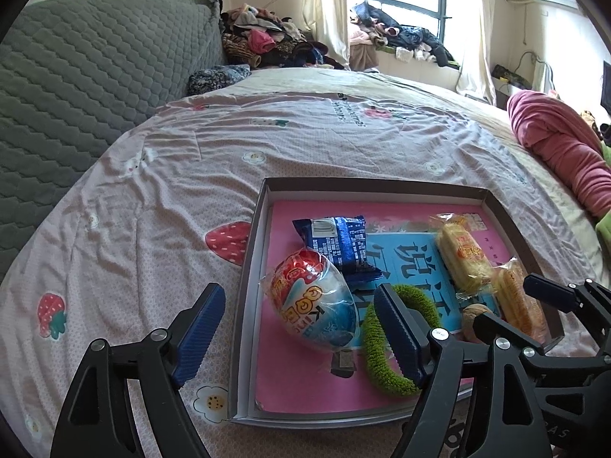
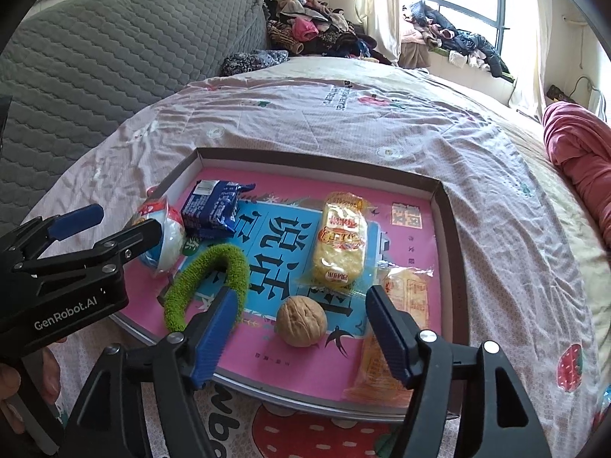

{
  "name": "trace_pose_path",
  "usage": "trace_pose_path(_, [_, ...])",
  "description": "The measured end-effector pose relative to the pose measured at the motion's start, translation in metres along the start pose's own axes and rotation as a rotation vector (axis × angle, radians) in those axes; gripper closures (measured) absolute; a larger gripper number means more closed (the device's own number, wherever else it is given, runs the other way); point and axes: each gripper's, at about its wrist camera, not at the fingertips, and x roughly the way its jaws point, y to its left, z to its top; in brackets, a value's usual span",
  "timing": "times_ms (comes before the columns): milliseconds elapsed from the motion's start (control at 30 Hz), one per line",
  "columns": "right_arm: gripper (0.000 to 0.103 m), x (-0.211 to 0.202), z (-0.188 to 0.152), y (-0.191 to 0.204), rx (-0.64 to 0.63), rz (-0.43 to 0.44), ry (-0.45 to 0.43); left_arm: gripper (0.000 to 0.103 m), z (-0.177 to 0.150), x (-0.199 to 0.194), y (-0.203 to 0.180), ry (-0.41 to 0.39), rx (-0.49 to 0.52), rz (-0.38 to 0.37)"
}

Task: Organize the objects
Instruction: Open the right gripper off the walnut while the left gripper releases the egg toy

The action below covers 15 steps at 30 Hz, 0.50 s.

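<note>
Walnut [image 2: 301, 321] sits in the shallow box [image 2: 445, 206] on the bed, at 12 o'clock just beyond your right gripper [image 2: 301, 339], jaws released around nothing; left gripper [image 1: 301, 334], likewise released, hangs farther off.

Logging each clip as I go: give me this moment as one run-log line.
left hand-held gripper: open, empty | right hand-held gripper: open around walnut | tray: snacks, green hair tie, walnut inside
</note>
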Motion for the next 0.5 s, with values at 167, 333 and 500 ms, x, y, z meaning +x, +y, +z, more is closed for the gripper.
trace_pose_path(167, [0.028,-0.006,0.002,0.000,0.004,-0.011,-0.014,0.021,0.001,-0.006,0.001,-0.018,-0.006,0.005])
trace_pose_path(333, [0.024,-0.017,-0.001,-0.004,0.020,-0.020,-0.026,0.021,0.002,-0.016,0.002,-0.034,-0.009,0.012])
trace_pose_path(500, [0.023,-0.030,-0.007,-0.007,0.035,-0.023,-0.036,0.011,0.000,-0.025,0.002,-0.045,-0.012,0.012])
